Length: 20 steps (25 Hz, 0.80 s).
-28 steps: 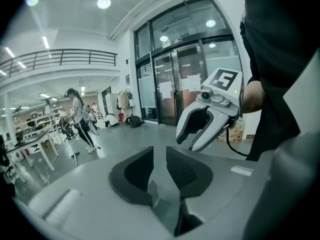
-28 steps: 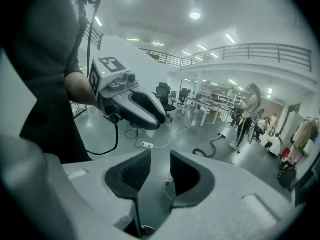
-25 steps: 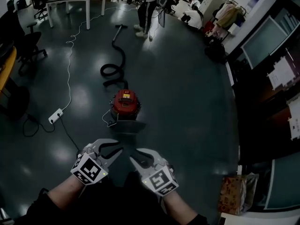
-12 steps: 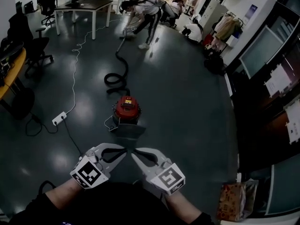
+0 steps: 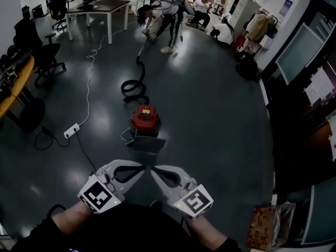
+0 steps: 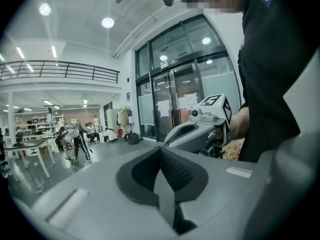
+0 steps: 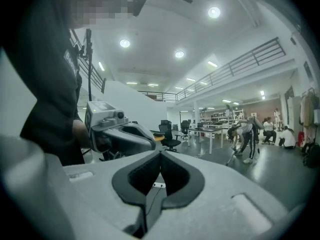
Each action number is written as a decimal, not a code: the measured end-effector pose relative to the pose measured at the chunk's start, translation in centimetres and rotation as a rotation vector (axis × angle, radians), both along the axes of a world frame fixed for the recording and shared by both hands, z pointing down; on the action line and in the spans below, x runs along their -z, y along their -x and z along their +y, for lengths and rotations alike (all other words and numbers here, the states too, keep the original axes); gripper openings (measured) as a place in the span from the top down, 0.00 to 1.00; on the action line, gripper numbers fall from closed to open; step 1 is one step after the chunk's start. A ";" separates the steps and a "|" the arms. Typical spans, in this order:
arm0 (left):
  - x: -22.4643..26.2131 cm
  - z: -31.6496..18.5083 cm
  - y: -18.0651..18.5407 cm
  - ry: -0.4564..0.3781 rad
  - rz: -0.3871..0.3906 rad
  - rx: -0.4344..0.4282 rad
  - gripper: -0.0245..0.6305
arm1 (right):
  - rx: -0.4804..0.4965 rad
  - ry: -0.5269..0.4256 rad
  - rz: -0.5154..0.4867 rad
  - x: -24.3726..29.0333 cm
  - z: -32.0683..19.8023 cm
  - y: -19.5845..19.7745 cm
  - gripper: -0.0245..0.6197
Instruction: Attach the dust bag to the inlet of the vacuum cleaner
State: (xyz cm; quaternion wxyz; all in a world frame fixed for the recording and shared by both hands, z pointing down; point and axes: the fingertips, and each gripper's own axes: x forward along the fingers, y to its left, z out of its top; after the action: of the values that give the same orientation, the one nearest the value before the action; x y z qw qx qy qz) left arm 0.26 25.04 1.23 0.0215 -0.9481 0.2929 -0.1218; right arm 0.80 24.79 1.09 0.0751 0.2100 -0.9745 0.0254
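The red vacuum cleaner (image 5: 145, 119) stands on the dark floor in the middle of the head view. A flat grey piece (image 5: 147, 143), perhaps the dust bag, lies against its near side. Its black hose (image 5: 133, 87) coils away behind it. My left gripper (image 5: 140, 168) and right gripper (image 5: 154, 170) are held up close together, well short of the vacuum, tips almost touching. Both are shut with nothing between the jaws. The left gripper view shows its shut tips (image 6: 160, 150) and the right gripper (image 6: 200, 129) beside them. Mirroring that, the right gripper view shows the left gripper (image 7: 120, 129) beside shut tips (image 7: 160, 154).
A white power strip (image 5: 72, 130) with cables lies left of the vacuum. Office chairs (image 5: 44, 49) and a table (image 5: 102, 7) stand at the far left. People (image 5: 165, 9) bend over the hose's end at the back. A patterned bag (image 5: 268, 222) sits at the lower right, near the glass wall.
Both grippers' jaws have gone from open to shut, with nothing in them. Both hands have risen, and the vacuum sits higher and smaller in the head view.
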 end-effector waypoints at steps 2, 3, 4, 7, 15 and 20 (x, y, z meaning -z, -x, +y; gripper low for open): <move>-0.4 0.0 -0.1 0.010 -0.001 0.009 0.96 | -0.001 0.009 -0.005 -0.4 0.0 -0.5 0.96; -0.7 0.0 -0.1 0.012 0.003 0.015 0.96 | -0.001 0.010 -0.005 -0.5 0.0 -0.6 0.96; -0.8 -0.1 -0.1 0.013 0.006 0.020 0.96 | -0.001 0.011 -0.003 -0.6 0.0 -0.7 0.96; -1.0 -0.4 -0.2 0.016 -0.001 0.020 0.96 | 0.002 0.016 -0.005 -0.6 -0.2 -0.8 0.96; -1.2 -0.3 -0.1 0.017 0.009 0.032 0.96 | 0.013 0.017 -0.001 -0.6 0.1 -0.4 0.96; -1.4 -0.1 0.0 0.025 0.009 0.036 0.96 | 0.012 0.025 -0.005 -0.7 0.4 -0.2 0.96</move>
State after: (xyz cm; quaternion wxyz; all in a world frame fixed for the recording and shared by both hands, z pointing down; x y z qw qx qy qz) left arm 0.22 24.98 2.62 0.0061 -0.9434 0.3086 -0.1214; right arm 1.00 25.15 1.74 0.0755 0.2033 -0.9755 0.0376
